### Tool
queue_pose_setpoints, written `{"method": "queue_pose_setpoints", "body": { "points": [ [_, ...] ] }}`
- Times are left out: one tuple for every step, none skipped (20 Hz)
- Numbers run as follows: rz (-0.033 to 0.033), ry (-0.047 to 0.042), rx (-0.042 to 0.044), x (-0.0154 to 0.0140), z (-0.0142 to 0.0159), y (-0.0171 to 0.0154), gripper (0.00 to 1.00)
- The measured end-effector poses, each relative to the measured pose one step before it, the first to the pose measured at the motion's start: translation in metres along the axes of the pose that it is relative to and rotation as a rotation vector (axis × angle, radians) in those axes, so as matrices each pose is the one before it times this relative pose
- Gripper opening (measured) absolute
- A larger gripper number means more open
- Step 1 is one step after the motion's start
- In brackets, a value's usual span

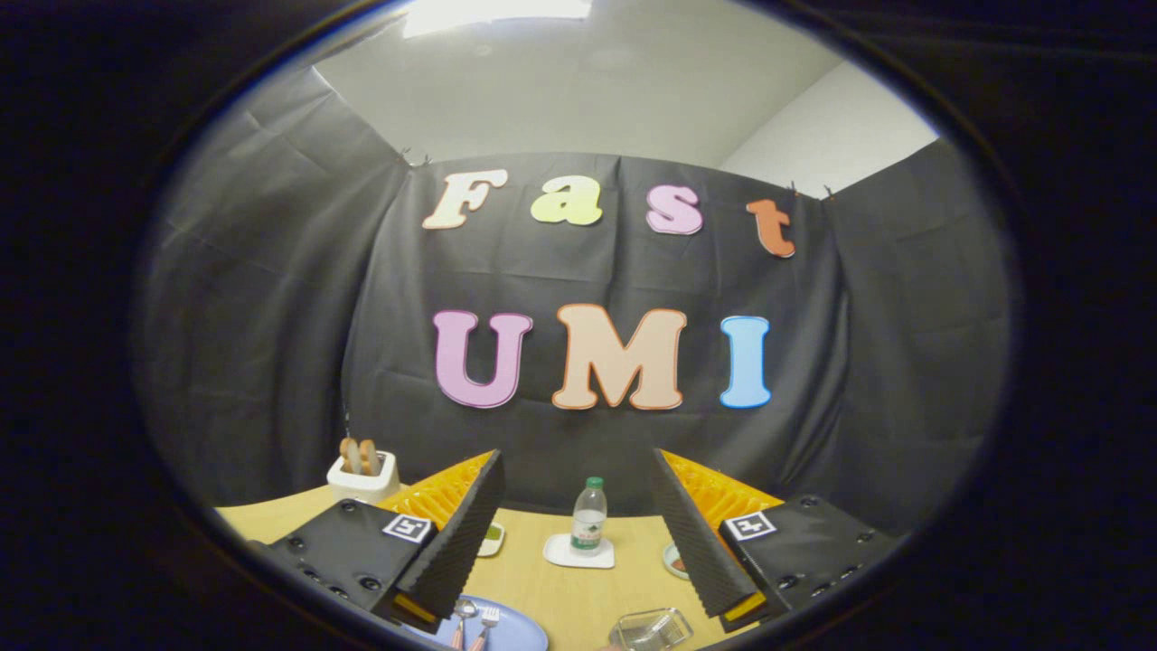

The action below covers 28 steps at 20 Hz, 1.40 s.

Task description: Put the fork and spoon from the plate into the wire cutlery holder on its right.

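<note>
Hovering above the wooden surface point(542, 579), the gripper point(578, 533) has its fingers spread wide, holding nothing.

From the left: a white holder point(363, 479) with two tan pieces stands at the back; the blue plate point(515, 633), just beside the left finger, carries the spoon point(463, 615) and the fork point(489, 619) side by side; a water bottle point(588, 515) stands on a white coaster point(578, 553) beyond the fingers; the wire cutlery holder point(651, 628) sits right of the plate, near the right finger.

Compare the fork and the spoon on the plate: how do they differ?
The spoon has a rounded bowl, while the fork ends in tines. The spoon lies nearer the gripper's left finger, the fork on its right side. Both rest side by side on the blue plate, heads pointing away, with pinkish handles. The gripper is open above them.
</note>
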<state>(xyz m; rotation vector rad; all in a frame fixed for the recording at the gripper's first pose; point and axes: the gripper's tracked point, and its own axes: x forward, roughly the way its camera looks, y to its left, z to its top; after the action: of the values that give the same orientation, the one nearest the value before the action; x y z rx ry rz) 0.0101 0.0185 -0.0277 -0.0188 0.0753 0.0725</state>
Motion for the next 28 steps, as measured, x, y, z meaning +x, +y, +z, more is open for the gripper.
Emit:
{"method": "queue_pose_setpoints", "body": {
  "points": [
    [0.01462, 0.02311, 0.00215, 0.00104, -0.00682, 0.00413, 1.00],
    [0.01572, 0.01869, -0.00082, 0.00225, -0.00658, 0.00439, 1.00],
    [0.01165, 0.01388, -0.00377, 0.00117, -0.00519, 0.00466, 1.00],
    [0.01059, 0.01988, -0.00106, 0.00218, -0.00893, 0.00314, 1.00],
    [0.01337, 0.02670, 0.00228, 0.00149, -0.01075, 0.00425, 1.00],
    [0.01284, 0.02977, 0.00436, 0.00100, -0.01044, 0.00518, 1.00],
    [0.01849, 0.03039, 0.00707, 0.00216, -0.00964, 0.00497, 1.00],
    [0.02665, 0.03111, 0.00852, 0.00238, -0.01180, 0.00799, 1.00],
    [0.02418, 0.03717, 0.00732, 0.00260, -0.01202, 0.00681, 1.00],
    [0.01766, 0.04116, 0.00275, 0.00267, -0.01356, 0.00368, 1.00],
    [0.00883, 0.03786, -0.00106, 0.00241, -0.01382, 0.00236, 1.00],
    [0.00804, 0.03572, -0.00089, 0.00207, -0.01325, 0.00220, 1.00],
    [0.00506, 0.03424, 0.00023, 0.00294, -0.01310, 0.00151, 1.00],
    [0.00692, 0.03382, 0.00060, 0.00331, -0.01309, 0.00298, 1.00],
    [0.01059, 0.03497, -0.00124, 0.00356, -0.01267, 0.00252, 1.00],
    [0.00755, 0.03594, -0.00804, 0.00302, -0.01424, 0.00281, 1.00],
    [-0.00161, 0.03824, -0.01664, 0.00384, -0.01417, 0.00067, 1.00],
    [0.00171, 0.03420, -0.01556, 0.00348, -0.01336, 0.00089, 1.00],
    [0.00409, 0.02672, -0.01216, 0.00279, -0.01024, 0.00230, 1.00],
    [0.00444, 0.02147, -0.01085, 0.00288, -0.00953, 0.00213, 1.00],
    [0.00434, 0.02082, -0.01019, 0.00325, -0.00827, 0.00184, 1.00],
    [0.00282, 0.02471, -0.01043, 0.00390, -0.01052, 0.00100, 1.00],
    [0.00249, 0.02589, -0.00985, 0.00410, -0.00994, 0.00110, 1.00],
    [0.00178, 0.02888, -0.00899, 0.00411, -0.01118, 0.00046, 1.00],
    [0.00360, 0.02671, -0.00539, 0.00325, -0.00845, 0.00009, 1.00],
    [0.00522, 0.02473, -0.00134, 0.00251, -0.00788, 0.00070, 1.00],
    [0.00774, 0.02603, 0.00021, 0.00271, -0.00802, 0.00202, 1.00],
    [0.00673, 0.02138, 0.00035, 0.00304, -0.00699, 0.00272, 1.00]
  ]
}}
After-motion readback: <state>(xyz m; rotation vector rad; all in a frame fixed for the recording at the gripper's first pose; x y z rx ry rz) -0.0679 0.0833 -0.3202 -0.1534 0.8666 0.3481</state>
